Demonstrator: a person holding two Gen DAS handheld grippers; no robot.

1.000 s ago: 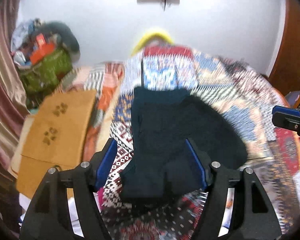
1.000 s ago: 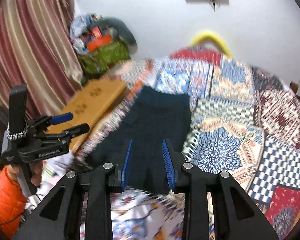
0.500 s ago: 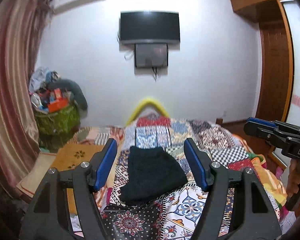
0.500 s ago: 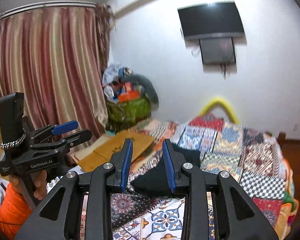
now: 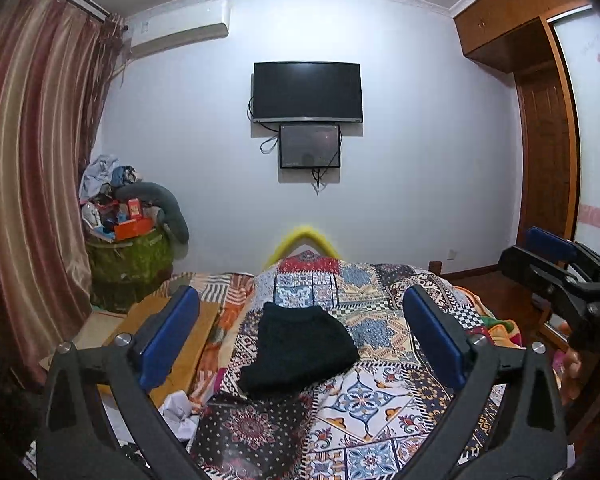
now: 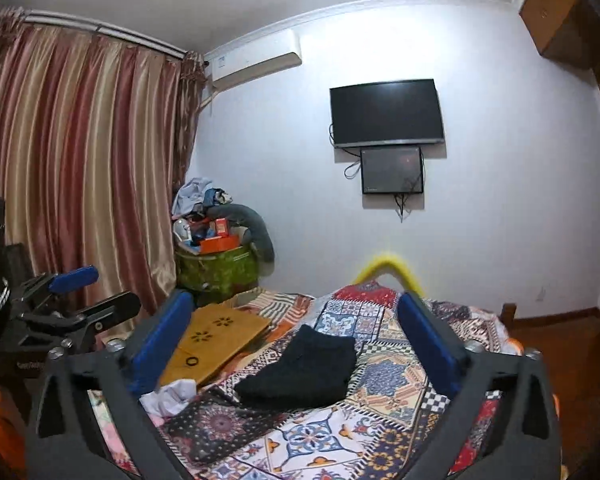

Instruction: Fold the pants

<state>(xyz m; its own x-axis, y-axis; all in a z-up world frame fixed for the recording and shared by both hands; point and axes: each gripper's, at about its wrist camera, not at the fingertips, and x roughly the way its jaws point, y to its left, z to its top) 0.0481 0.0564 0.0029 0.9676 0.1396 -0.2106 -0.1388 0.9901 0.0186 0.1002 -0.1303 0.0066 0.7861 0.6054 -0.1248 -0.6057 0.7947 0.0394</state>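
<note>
**Pants lie folded on the quilt, both grippers held well back**

We start with the bed (image 5: 400, 364), covered by a patchwork quilt that fills the lower part of both wrist views. On it, near the left edge and about midway along, lie the dark pants (image 5: 300, 350), already gathered into a compact, roughly rectangular bundle with a rounded far end. In the right wrist view the pants (image 6: 304, 368) sit in much the same place.

We judge the cloth to be soft, light and limp. It should sag wherever it is lifted, so an edge or corner of the bundle looks the best place to pinch, through all layers at once so the fold does not spill.

The left gripper (image 5: 300, 340) has its jaws wide apart and holds nothing; the pants appear between its blue pads but lie well beyond them. The right gripper (image 6: 300, 344) is likewise spread and empty, well apart from the pants.
</note>
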